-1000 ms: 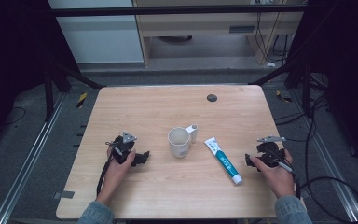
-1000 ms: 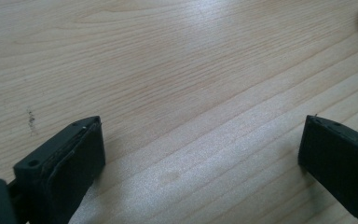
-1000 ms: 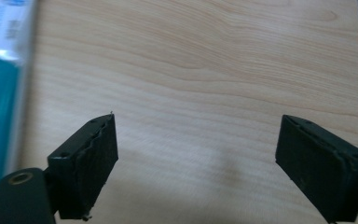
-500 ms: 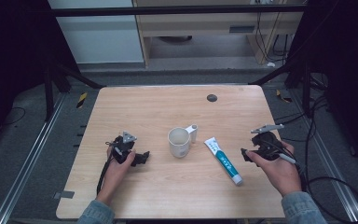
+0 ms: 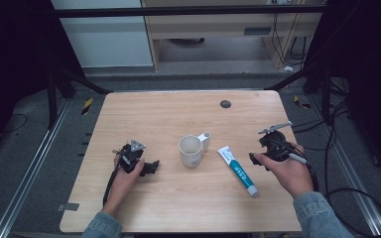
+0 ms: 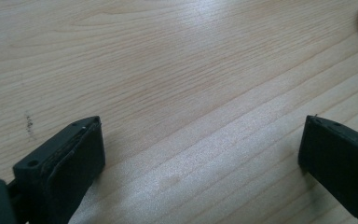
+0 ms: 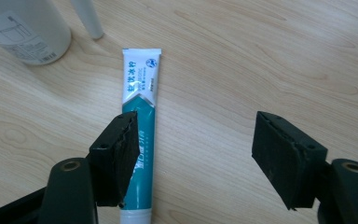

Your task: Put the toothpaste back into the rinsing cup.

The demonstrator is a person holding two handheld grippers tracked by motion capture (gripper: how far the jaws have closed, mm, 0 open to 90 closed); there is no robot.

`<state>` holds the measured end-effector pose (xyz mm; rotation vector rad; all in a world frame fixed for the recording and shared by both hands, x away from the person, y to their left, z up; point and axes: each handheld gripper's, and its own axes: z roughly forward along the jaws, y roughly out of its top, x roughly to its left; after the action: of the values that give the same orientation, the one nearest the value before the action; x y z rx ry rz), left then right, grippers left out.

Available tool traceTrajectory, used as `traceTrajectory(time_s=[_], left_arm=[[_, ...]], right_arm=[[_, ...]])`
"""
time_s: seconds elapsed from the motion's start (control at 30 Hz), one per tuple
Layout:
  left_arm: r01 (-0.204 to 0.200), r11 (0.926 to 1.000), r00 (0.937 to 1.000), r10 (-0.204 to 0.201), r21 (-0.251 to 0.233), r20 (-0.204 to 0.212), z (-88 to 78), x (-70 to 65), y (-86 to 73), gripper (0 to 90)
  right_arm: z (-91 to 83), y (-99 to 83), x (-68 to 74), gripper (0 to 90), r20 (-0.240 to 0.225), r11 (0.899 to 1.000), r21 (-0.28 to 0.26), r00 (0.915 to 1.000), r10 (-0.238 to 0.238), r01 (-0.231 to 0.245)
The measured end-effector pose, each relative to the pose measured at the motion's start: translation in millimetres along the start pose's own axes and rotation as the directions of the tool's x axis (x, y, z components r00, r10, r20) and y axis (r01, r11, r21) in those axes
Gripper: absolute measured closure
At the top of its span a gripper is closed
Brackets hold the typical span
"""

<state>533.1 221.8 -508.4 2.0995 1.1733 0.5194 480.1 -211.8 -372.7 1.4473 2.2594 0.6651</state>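
We see the right gripper held above the right part of the table, its jaws apart with nothing between them; they have just been closing partway, and no pad touches anything. In the right gripper view the toothpaste tube lies flat on the wood just beneath and past the left-hand jaw, its flat crimped end pointing toward twelve o'clock and its white cap end toward six o'clock; in the high view the tube lies just at nine o'clock of that gripper, slanting from eleven to five. The white mug stands upright at nine o'clock of the tube, near it but apart, with its handle toward one o'clock. The left gripper rests low over the left part of the table, well apart from the mug at its three o'clock; its jaws stand wide over bare wood, released.
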Motion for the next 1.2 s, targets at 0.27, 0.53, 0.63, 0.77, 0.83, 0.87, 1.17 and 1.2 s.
traceTrajectory(time_s=[0.27, 0.53, 0.63, 0.77, 0.83, 0.87, 1.17, 1.2], left_arm=[[-0.004, 1.0, 1.0, 0.004, 0.004, 0.001, 0.3, 0.8, 0.6, 0.0], [-0.004, 1.0, 1.0, 0.004, 0.004, 0.0, 0.3, 0.8, 0.6, 0.0], [-0.004, 1.0, 1.0, 0.004, 0.004, 0.001, 0.3, 0.8, 0.6, 0.0], [-0.001, 1.0, 1.0, 0.001, -0.001, -0.002, -0.1, 0.3, -0.1, 0.0], [0.001, 1.0, 1.0, -0.001, -0.001, -0.003, -0.4, 0.2, -0.4, 0.0], [0.0, 1.0, 1.0, 0.0, 0.0, -0.002, -0.5, 0.3, -0.4, 0.0], [0.0, 1.0, 1.0, 0.0, 0.004, -0.003, 0.9, 0.9, 1.2, 0.0], [0.005, 1.0, 1.0, -0.005, 0.0, -0.004, 1.6, 0.5, 1.6, 0.0]], right_arm=[[8.6, 8.6, 5.6, 40.2, -0.021, 1.0, 0.029, 0.9998, -0.003, 0.004], [16.3, 16.6, 11.7, 44.9, -0.054, 0.999, 0.04, 0.9985, -0.005, 0.007], [20.3, 19.2, 12.3, 44.7, -0.062, 0.999, 0.044, 0.9981, -0.006, 0.008], [27.4, 21.4, 13.1, 44.9, -0.064, 0.998, 0.063, 0.9978, -0.015, 0.019], [29.6, 22.4, 14.3, 45.5, -0.066, 0.997, 0.071, 0.9978, -0.01, 0.014], [31.0, 22.6, 14.6, 45.5, -0.066, 0.997, 0.077, 0.9977, -0.011, 0.016], [40.3, 25.2, 20.7, 48.1, -0.095, 0.996, 0.093, 0.9955, -0.002, 0.011], [40.3, 25.2, 20.7, 48.1, -0.095, 0.996, 0.093, 0.9955, -0.002, 0.011]])
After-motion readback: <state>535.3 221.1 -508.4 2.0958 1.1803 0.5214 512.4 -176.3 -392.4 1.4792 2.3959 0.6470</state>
